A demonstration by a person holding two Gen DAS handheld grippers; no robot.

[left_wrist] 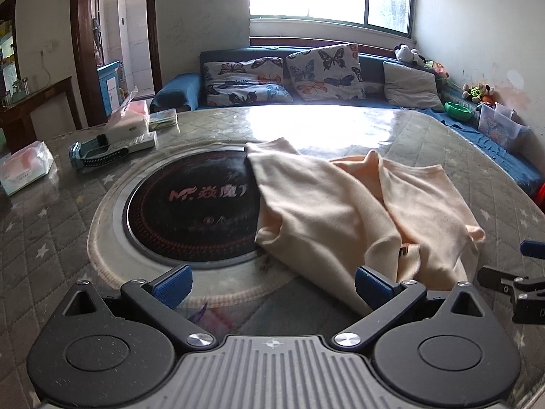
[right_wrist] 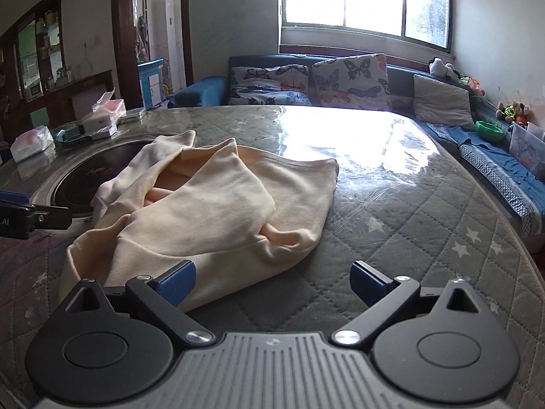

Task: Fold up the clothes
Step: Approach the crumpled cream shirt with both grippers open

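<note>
Loosely heaped, a cream sweatshirt [right_wrist: 218,201] sprawls mid-frame across the quilted counter [right_wrist: 391,238], partly over its built-in cooktop [left_wrist: 190,204]. Both the left tool [left_wrist: 272,284] and right tool [right_wrist: 272,281] gape, released, flanking its near hem, seemingly readying a first grasp.

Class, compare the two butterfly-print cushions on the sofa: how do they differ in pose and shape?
The left butterfly cushion lies low and slumped; the right butterfly cushion stands propped upright against the sofa back. The left looks wide and flattened, the right squarer. Both share the same pale butterfly fabric.
</note>
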